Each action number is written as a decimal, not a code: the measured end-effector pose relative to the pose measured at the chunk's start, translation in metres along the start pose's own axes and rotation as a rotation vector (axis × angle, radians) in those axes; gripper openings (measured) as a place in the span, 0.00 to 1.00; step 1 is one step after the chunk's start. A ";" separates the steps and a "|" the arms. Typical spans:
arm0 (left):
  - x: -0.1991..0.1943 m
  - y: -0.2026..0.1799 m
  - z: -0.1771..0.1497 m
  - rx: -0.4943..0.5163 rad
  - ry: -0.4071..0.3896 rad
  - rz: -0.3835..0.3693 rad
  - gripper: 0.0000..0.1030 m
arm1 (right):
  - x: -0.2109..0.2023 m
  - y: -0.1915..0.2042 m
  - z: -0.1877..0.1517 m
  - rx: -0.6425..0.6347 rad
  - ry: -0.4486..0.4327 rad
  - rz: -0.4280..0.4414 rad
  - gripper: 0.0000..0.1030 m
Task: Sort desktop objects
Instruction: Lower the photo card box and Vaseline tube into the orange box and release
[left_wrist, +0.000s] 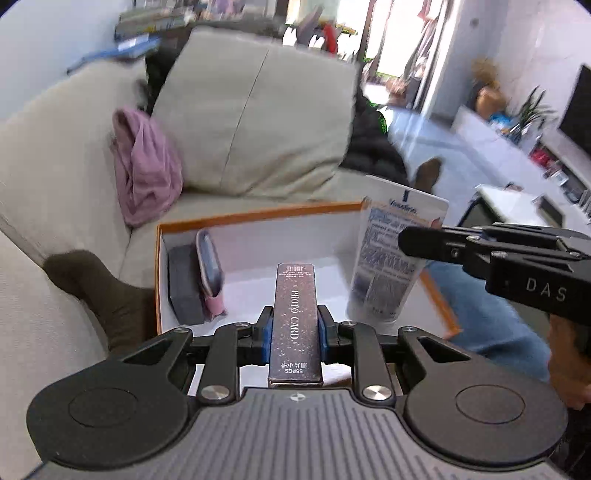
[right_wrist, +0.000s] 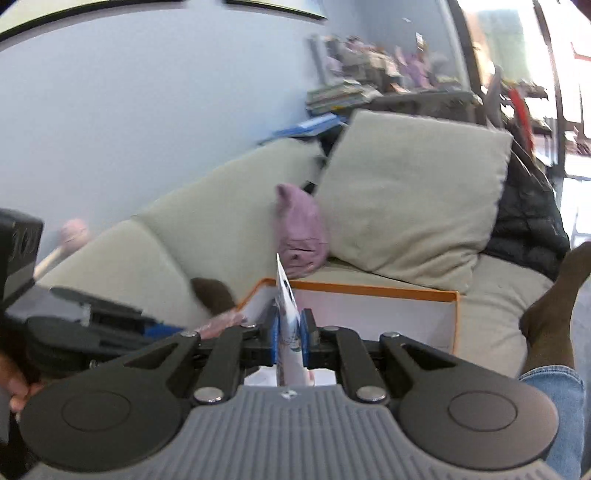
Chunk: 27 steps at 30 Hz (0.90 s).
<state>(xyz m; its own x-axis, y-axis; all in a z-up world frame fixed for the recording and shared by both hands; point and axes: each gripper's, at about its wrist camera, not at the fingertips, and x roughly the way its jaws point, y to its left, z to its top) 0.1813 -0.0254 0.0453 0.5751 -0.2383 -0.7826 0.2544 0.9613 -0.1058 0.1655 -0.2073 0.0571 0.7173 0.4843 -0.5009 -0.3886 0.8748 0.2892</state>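
Note:
My left gripper (left_wrist: 294, 325) is shut on a dark speckled box marked PHOTO CARD (left_wrist: 294, 314), held over the open orange-rimmed white box (left_wrist: 258, 216). My right gripper (right_wrist: 290, 332) is shut on a white and blue tube (right_wrist: 287, 325), seen edge-on; in the left wrist view the tube (left_wrist: 388, 258) hangs over the box's right side with the right gripper's finger (left_wrist: 436, 245) on it. Inside the box at the left stand a dark grey block (left_wrist: 183, 284) and a blue-grey item with a pink end (left_wrist: 209, 273).
The box (right_wrist: 373, 288) rests on a beige sofa (left_wrist: 55, 177) with a large cushion (left_wrist: 266, 118) and a pink cloth (left_wrist: 146, 173). A foot in a brown sock (left_wrist: 99, 288) lies left of the box; a leg in jeans (left_wrist: 476, 306) is at its right.

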 end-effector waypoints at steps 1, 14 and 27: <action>0.017 0.004 0.004 -0.012 0.037 0.008 0.25 | 0.014 -0.005 -0.001 0.015 0.023 -0.009 0.11; 0.130 0.036 0.003 -0.013 0.268 0.012 0.25 | 0.121 -0.032 -0.030 0.048 0.204 -0.009 0.11; 0.144 0.027 -0.010 0.114 0.414 0.047 0.26 | 0.127 -0.036 -0.043 0.029 0.226 -0.028 0.12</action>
<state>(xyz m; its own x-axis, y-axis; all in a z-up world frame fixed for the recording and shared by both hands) 0.2630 -0.0324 -0.0762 0.2337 -0.0968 -0.9675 0.3335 0.9426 -0.0138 0.2454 -0.1765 -0.0516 0.5785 0.4531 -0.6783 -0.3513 0.8889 0.2941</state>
